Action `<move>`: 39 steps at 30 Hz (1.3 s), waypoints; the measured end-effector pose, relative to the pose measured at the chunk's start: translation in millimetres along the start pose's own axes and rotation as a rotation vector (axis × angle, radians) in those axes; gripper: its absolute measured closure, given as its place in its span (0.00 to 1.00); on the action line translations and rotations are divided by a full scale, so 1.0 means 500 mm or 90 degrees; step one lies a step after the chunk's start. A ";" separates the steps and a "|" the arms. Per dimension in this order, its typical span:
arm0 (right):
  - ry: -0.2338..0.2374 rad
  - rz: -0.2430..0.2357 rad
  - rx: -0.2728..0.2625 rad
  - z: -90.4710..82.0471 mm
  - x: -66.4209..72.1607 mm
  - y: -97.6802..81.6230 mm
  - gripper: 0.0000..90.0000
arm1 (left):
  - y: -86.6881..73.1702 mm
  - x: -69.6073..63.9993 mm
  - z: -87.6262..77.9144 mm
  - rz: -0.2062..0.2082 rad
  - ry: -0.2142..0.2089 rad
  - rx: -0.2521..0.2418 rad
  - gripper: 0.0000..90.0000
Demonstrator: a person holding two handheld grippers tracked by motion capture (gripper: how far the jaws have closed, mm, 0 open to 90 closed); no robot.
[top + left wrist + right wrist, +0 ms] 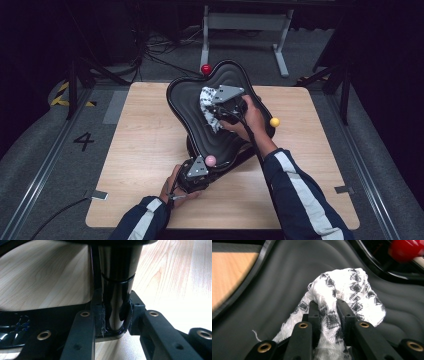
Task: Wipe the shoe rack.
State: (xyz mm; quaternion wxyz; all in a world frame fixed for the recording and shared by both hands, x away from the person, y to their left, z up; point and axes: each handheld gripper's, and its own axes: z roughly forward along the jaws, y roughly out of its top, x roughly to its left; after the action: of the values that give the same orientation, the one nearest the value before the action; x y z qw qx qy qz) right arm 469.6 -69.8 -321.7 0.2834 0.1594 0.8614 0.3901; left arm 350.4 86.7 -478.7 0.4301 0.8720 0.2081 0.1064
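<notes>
Our right tool (216,111) is clenched on the white patterned cloth (208,107), pressed onto the black ridged tray (200,127) at upper centre of the frame, while our left tool (192,176), below it, grips the tray's glossy post (116,290).

Looking along your left gripper (113,315), you see its two black jaws rising from the bottom of the frame and closed on a glossy black post (117,277) that stands upright between them. Both pads press against the post's lower end, one on each side, just above where the post meets a black base (50,315). A thin ring runs around the post partway up. Behind the post lies the light wooden table (45,275), its grain plain on the left and washed out by glare on the right.
</notes>
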 end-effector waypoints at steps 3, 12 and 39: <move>0.014 -0.014 -0.009 0.006 0.020 0.014 0.85 | 0.000 0.000 0.000 0.000 -0.001 0.000 0.81; 0.041 -0.043 -0.034 0.021 0.055 0.038 0.85 | 0.000 0.000 0.000 -0.001 0.001 0.000 0.81; -0.085 0.042 0.021 0.006 -0.105 -0.037 0.85 | 0.001 0.004 -0.001 0.001 0.000 0.006 0.81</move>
State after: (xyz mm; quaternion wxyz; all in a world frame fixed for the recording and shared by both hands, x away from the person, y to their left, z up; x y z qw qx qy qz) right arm 511.9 -106.1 -318.3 0.3243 0.2182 0.8411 0.3739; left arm 351.9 87.7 -477.8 0.4259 0.8741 0.2082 0.1058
